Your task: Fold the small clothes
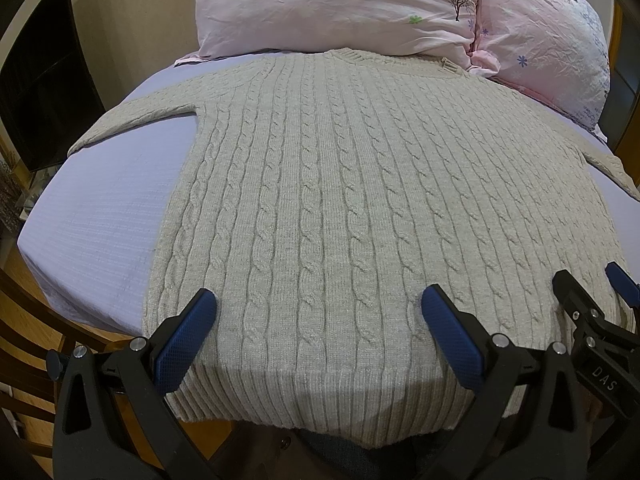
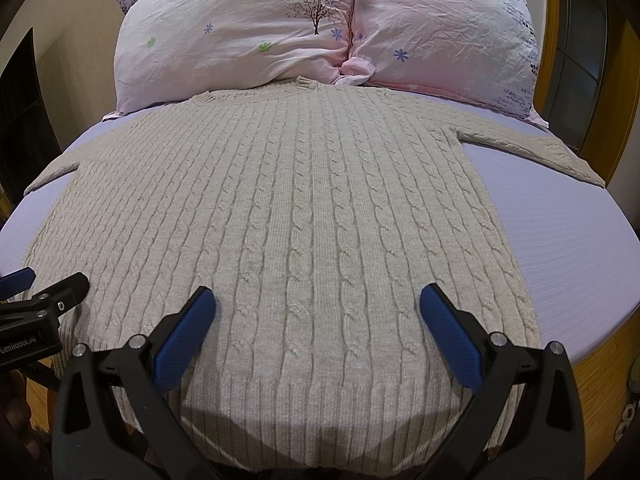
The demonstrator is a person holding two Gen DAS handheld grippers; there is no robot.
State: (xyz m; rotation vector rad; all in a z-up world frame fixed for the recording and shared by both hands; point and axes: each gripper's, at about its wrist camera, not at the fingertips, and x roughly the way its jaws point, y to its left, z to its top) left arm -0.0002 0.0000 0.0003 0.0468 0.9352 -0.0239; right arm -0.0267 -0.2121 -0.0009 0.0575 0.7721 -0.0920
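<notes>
Across the lilac bed sheet [image 1: 100,216] a beige cable-knit sweater [image 1: 340,184] lies flat and unfolded, collar toward the pink pillows [image 2: 320,28], sleeves stretched out to either side. Both the left gripper [image 1: 318,308] and right gripper [image 2: 318,306] hover over the ribbed hem [image 2: 320,420] with fingers spread wide, holding nothing, so folding looks barely begun; next, I'd guess, each must pinch a hem corner or sleeve. Sleeve cuffs run out of frame, and the hem's front edge droops from sight.

Two pink floral pillows [image 2: 240,36] side by side — lavender sheet [image 2: 560,232], wooden bed frame [image 2: 600,364].
</notes>
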